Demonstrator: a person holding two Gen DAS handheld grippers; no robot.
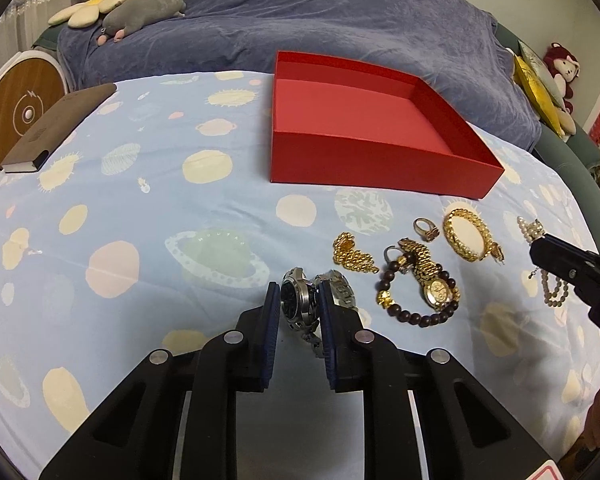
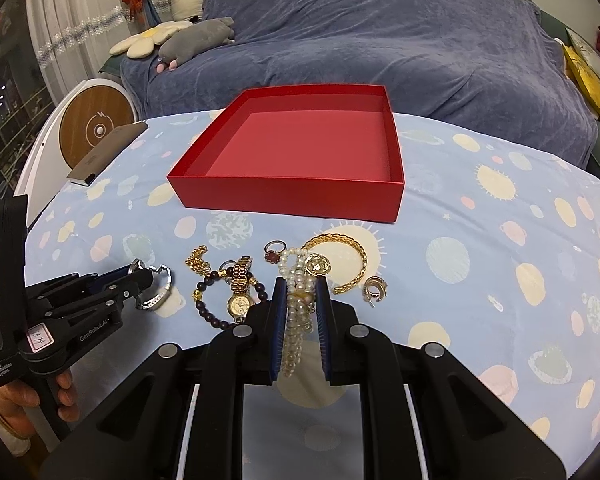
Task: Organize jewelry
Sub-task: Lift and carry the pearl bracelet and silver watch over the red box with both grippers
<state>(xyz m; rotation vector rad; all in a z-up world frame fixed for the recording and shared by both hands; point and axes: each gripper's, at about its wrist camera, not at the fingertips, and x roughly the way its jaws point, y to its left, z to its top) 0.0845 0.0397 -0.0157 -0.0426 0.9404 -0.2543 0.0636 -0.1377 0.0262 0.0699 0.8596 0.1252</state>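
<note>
An empty red box (image 1: 364,168) (image 2: 292,196) stands on the blue patterned cloth. In front of it lie a gold chain (image 1: 352,254), a ring (image 1: 425,229), a gold bangle (image 1: 466,234) (image 2: 340,240), a gold watch (image 1: 436,290) (image 2: 239,300) and a dark bead bracelet (image 1: 414,314). My left gripper (image 1: 299,300) (image 2: 140,276) is shut on a silver watch (image 1: 300,304) on the cloth. My right gripper (image 2: 300,300) (image 1: 540,248) is shut on a pearl necklace (image 2: 296,320) with a gold pendant (image 2: 318,265).
A brown notebook (image 1: 56,128) lies at the table's far left, next to a round wooden-faced device (image 1: 20,116). Gold earrings (image 2: 374,290) lie right of my right gripper. A bed with a blue blanket (image 1: 300,20) and plush toys is behind the table.
</note>
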